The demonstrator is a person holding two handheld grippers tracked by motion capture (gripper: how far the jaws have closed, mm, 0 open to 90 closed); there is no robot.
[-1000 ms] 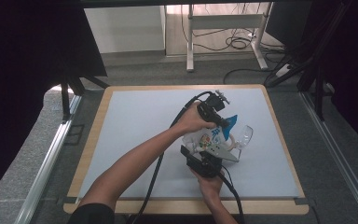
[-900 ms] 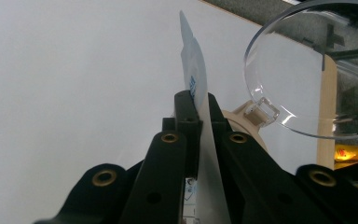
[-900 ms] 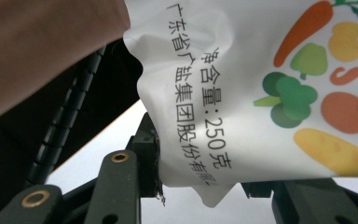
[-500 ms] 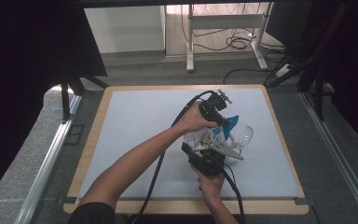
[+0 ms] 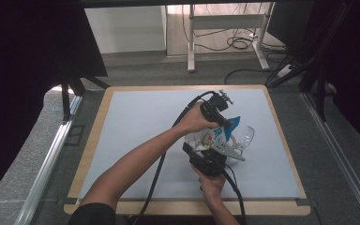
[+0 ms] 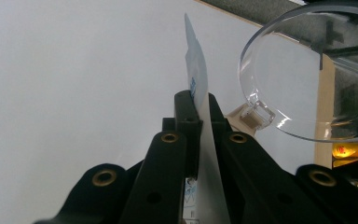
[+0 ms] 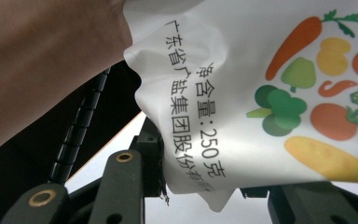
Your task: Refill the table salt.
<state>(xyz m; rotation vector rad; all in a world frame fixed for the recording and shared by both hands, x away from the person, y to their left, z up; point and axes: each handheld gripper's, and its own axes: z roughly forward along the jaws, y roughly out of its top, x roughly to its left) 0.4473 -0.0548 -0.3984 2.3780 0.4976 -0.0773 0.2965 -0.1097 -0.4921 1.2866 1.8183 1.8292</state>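
Our left gripper [image 6: 198, 105] clamps the bag's [image 5: 209, 136] top edge; our right gripper [image 7: 200, 186] grips its bottom, bag upright.

On the white pouch [image 7: 242, 93] in your right gripper view you can read a line of black Chinese print running slantwise: "广东省广盐集团股份有", cut off at the lower edge. Beside it stands a second line ending in "含量:250克" (its first character is partly creased, so leave it unread). The print sits just left of coloured vegetable drawings; the blue mark in your left gripper view is too small to read.
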